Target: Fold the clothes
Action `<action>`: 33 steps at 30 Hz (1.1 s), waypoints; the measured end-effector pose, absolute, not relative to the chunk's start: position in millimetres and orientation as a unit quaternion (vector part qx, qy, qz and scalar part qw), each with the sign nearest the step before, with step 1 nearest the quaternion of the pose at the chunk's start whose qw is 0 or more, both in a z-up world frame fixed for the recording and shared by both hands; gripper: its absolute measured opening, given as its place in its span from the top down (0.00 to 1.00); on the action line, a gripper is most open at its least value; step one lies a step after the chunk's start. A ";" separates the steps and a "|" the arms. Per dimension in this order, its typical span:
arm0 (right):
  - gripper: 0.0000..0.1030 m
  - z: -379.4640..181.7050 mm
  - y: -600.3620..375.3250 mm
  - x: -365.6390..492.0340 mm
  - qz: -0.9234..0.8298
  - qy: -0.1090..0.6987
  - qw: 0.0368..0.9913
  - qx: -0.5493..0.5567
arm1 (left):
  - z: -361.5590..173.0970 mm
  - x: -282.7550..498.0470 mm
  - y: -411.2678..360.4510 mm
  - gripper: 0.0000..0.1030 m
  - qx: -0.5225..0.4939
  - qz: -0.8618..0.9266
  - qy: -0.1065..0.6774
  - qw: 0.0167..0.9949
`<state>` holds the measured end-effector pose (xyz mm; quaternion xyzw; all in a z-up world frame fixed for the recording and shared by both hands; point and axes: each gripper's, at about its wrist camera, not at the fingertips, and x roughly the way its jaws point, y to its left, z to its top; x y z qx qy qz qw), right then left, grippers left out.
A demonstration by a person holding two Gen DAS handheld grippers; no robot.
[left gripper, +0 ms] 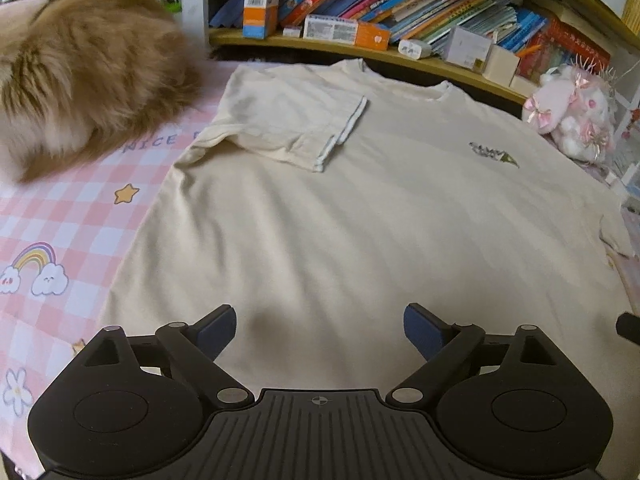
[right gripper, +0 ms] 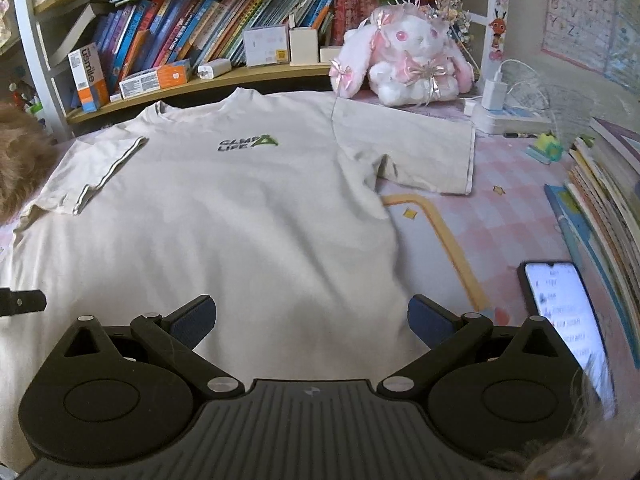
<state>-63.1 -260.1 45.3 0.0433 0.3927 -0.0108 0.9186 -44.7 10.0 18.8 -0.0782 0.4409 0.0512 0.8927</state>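
A cream T-shirt [left gripper: 340, 216] [right gripper: 208, 224] lies flat, front up, on a pink checked sheet, its small green chest logo [right gripper: 248, 143] showing. Its left sleeve [left gripper: 296, 120] is folded inward over the chest. The right sleeve [right gripper: 416, 148] still spreads out sideways on the sheet. My left gripper [left gripper: 319, 330] hovers open over the shirt's lower part, nothing between its fingers. My right gripper [right gripper: 311, 318] is open too, above the lower right part of the shirt near its side edge. A bit of the other gripper [right gripper: 20, 302] shows at the left edge of the right wrist view.
A fluffy orange cat [left gripper: 80, 76] lies on the sheet just left of the shirt. A pink plush rabbit [right gripper: 408, 60] sits behind the right sleeve. A lit phone [right gripper: 564, 320] and stacked books [right gripper: 600, 200] lie at the right. A bookshelf [left gripper: 360, 8] runs along the back.
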 end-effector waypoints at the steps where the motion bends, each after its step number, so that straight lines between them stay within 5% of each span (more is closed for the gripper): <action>1: 0.00 45.4 -268.4 -59.6 -0.005 0.392 0.919 0.045 | 19.0 -45.5 2.5 0.08 -0.078 0.057 0.441 0.892; 24: 0.03 9.0 -454.0 16.7 0.049 0.425 0.822 0.375 | 9.1 -68.2 -76.8 0.08 -0.064 0.147 0.478 0.863; 25: 0.05 6.9 -457.7 19.4 0.052 0.423 0.817 0.388 | 9.0 -68.0 -78.5 0.08 -0.060 0.145 0.480 0.863; 29: 0.40 -4.9 -471.3 34.4 0.056 0.420 0.790 0.443 | 8.1 -67.1 -83.4 0.08 -0.047 0.139 0.486 0.861; 33: 0.59 -20.0 -485.8 50.2 0.037 0.405 0.765 0.500 | 8.6 -67.6 -87.5 0.08 -0.035 0.135 0.490 0.860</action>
